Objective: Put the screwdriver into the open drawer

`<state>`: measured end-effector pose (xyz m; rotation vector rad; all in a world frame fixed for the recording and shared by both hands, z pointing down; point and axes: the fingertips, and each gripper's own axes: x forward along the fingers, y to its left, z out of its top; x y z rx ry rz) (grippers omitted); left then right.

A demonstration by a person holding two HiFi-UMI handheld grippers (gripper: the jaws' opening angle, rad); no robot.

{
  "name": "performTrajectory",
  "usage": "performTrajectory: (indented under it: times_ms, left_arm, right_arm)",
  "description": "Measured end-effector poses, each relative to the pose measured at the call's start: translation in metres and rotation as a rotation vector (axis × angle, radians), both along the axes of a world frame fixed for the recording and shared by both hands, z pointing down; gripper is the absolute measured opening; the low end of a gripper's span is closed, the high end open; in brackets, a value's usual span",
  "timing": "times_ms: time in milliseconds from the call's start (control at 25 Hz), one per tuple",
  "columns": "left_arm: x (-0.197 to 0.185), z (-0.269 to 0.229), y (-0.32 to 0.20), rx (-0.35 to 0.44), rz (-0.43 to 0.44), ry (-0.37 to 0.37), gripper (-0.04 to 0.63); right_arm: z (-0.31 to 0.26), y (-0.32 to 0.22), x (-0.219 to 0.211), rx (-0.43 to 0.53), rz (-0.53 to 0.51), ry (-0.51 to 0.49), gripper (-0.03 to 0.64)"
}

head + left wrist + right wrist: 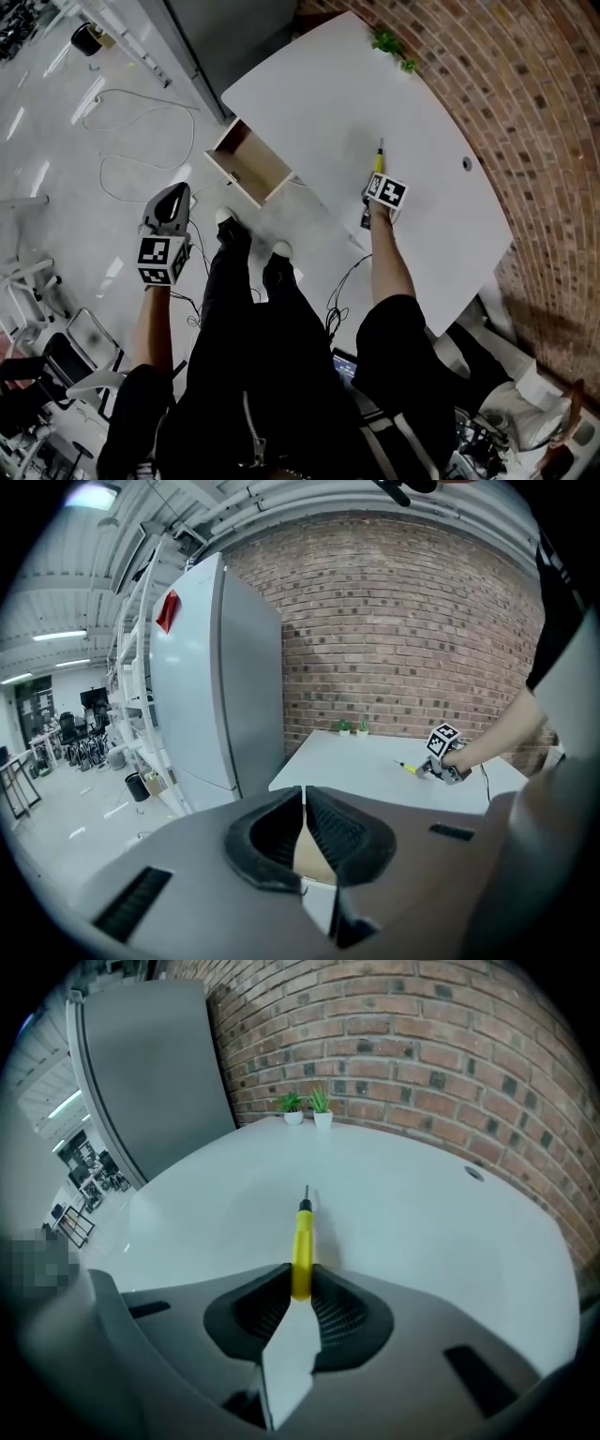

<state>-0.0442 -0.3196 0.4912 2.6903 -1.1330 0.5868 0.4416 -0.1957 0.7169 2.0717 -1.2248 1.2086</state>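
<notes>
Yellow-handled screwdriver with a thin metal shaft (301,1241): lies flat on the white bench (319,94), mid-top, shaft pointing toward the bench's brick-wall edge. Right gripper (301,1283): set steeply down on the bench top, its jaws closed on the butt end of the handle, pads touching both sides; most of the handle and all of the shaft stand out past the tips. Left gripper (303,799): off the bench, in front of its near edge, jaws closed together on nothing. Light wooden drawer with a white front (248,155): pulled out open from the bench's front edge, interior bare as far as the head view shows. Step in hand, as judged: securing the grasp before the lift. Handling note: the hold sits at the very end of the handle, so the long free part may pivot downward; a firm squeeze, a straight rise off the bench, then a slow, level carry to the bench's front edge would suit. Release only once the screwdriver is low inside the drawer, so it does not bounce out, and keep the left gripper out of the path.
</notes>
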Motion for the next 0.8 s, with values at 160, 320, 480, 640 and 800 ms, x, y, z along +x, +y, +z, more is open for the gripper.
performTrajectory:
  times_ms: [160,320,480,640,800]
  left_arm:
    - [0.000,-0.004,0.002,0.004,-0.003,0.016,0.032]
    - [-0.004,-0.007,-0.001,0.013,-0.022,0.032,0.032]
    - [-0.013,-0.010,-0.005,0.014,-0.059,0.056,0.032]
    - [-0.029,-0.012,-0.011,0.032,-0.091,0.069,0.032]
    - [-0.052,-0.011,-0.015,0.030,-0.140,0.079,0.031]
  right_arm:
    - [-0.016,-0.006,-0.012,0.040,-0.053,0.013,0.077]
    - [-0.039,-0.023,-0.038,0.082,-0.184,0.052,0.077]
    - [-0.064,-0.048,-0.079,0.126,-0.336,0.090,0.077]
    - [-0.070,-0.077,-0.130,0.168,-0.511,0.107,0.077]
    - [-0.075,-0.101,-0.182,0.182,-0.646,0.109,0.077]
